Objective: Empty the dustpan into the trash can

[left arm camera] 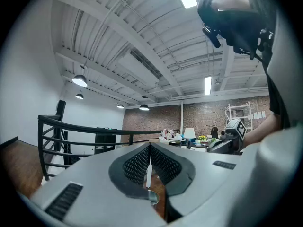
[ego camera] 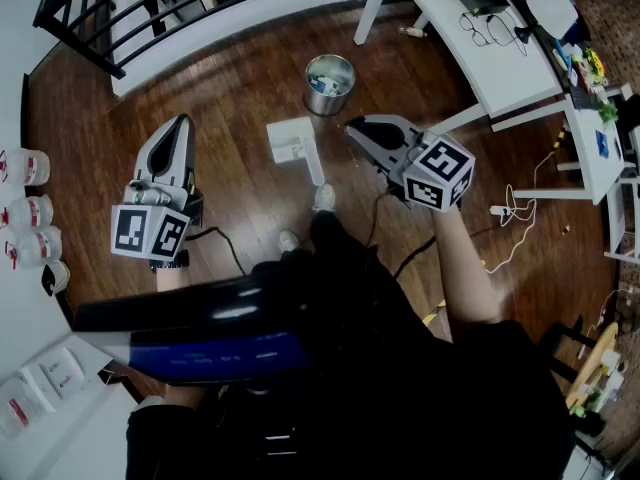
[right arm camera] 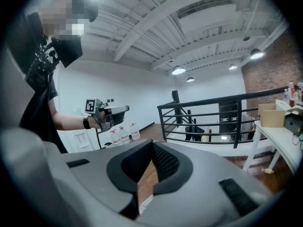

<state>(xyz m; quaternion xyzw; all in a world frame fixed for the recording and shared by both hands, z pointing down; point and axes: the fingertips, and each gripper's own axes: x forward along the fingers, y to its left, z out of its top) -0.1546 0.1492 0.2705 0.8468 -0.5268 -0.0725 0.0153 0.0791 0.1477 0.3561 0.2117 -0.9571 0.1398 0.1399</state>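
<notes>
A white dustpan (ego camera: 292, 140) lies on the wooden floor, its handle pointing toward the person's feet. Just beyond it stands a small metal trash can (ego camera: 330, 84). My left gripper (ego camera: 182, 122) hovers left of the dustpan, shut and empty, apart from it. My right gripper (ego camera: 353, 128) is held right of the dustpan and below the can, also shut with nothing between its fingers. In the left gripper view the left gripper (left arm camera: 149, 148) has its jaws pressed together. In the right gripper view the right gripper (right arm camera: 152, 148) is shut, and the left gripper (right arm camera: 106, 113) shows beyond it.
A white desk (ego camera: 500, 63) with glasses and clutter stands at the right, with cables (ego camera: 520, 223) on the floor below it. A black railing (ego camera: 110, 13) runs along the far left. Water bottles (ego camera: 25, 210) line the left edge. The person's shoes (ego camera: 322, 198) are near the dustpan.
</notes>
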